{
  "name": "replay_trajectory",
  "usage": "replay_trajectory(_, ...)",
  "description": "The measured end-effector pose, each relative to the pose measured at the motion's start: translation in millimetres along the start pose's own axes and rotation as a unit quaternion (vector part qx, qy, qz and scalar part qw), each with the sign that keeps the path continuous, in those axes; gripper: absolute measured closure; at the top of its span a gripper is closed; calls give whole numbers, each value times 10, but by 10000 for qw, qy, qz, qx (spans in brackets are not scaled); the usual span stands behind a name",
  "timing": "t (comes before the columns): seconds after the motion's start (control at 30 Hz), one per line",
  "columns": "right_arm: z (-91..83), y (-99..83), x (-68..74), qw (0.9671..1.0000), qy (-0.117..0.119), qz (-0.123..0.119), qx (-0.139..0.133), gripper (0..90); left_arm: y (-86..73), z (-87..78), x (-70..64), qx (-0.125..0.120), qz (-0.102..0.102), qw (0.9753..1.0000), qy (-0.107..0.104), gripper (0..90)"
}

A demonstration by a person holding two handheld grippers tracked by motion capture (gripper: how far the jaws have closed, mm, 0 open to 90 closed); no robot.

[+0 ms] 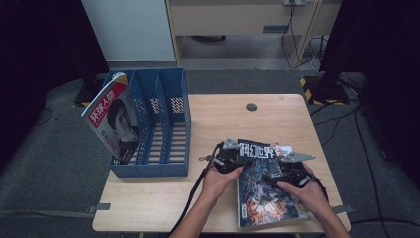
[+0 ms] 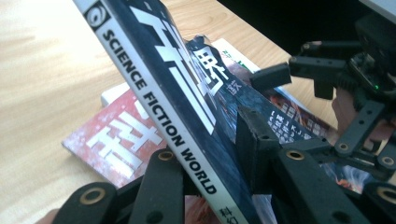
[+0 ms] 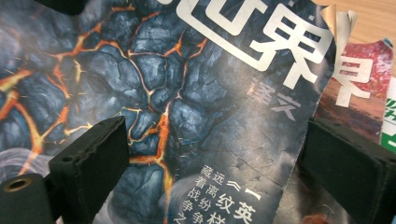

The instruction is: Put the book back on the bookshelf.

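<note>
A dark magazine [image 1: 262, 186] with a cracked-lava cover lies at the front right of the wooden table [image 1: 223, 119], its spine edge lifted. My left gripper [image 1: 232, 157] is shut on that spine [image 2: 187, 140], which reads "SCIENCE FICTION WORLD", with one jaw under it and one on the cover. My right gripper [image 1: 286, 173] hangs open over the cover [image 3: 187, 93], its jaws wide apart and the right one past the magazine's right edge. In the left gripper view the right gripper [image 2: 299, 70] shows farther off. A red magazine [image 2: 116, 140] [image 3: 359, 79] lies beneath.
A blue three-slot file rack [image 1: 148, 171] stands at the table's left, with a red-and-white magazine [image 1: 114, 119] leaning in its leftmost slot. A round cable hole [image 1: 251, 107] sits near the far edge. A green-and-white sheet [image 3: 388, 116] peeks out under the red magazine.
</note>
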State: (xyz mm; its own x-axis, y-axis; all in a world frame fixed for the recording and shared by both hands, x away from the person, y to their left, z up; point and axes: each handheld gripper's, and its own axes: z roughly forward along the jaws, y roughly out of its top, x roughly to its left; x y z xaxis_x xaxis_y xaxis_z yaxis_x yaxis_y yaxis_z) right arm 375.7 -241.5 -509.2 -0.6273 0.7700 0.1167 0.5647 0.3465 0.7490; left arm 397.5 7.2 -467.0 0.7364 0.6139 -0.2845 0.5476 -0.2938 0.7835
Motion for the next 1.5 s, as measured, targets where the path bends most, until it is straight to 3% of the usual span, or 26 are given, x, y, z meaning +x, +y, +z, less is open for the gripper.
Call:
replay_trajectory(0.23,5,7,-15,10000,-3,5,5,47,-2,-9,-4,-74,-17,10000,-30,718)
replay_trajectory(0.33,-7,7,-19,9999,33,129,-64,44,14,-38,-14,-221,-37,9997,-108,728)
replay_trajectory(0.6,-22,43,-77,9992,196,257,-245,22,106,-159,-37,-456,249,9984,-204,749)
replay_trajectory(0.87,-27,110,-153,9975,600,258,-278,50,198,-226,-76,-526,376,9976,-244,768)
replay_trajectory(0.97,-3,124,-200,9960,784,365,-235,50,227,-233,-93,-509,429,9974,-261,774)
replay_trajectory(1.23,19,151,-234,9938,1013,410,-215,80,259,-229,-105,-485,446,9974,-281,781)
replay_trajectory(1.5,-40,195,-230,9947,894,411,-303,155,279,-278,-89,-562,438,9970,-288,784)
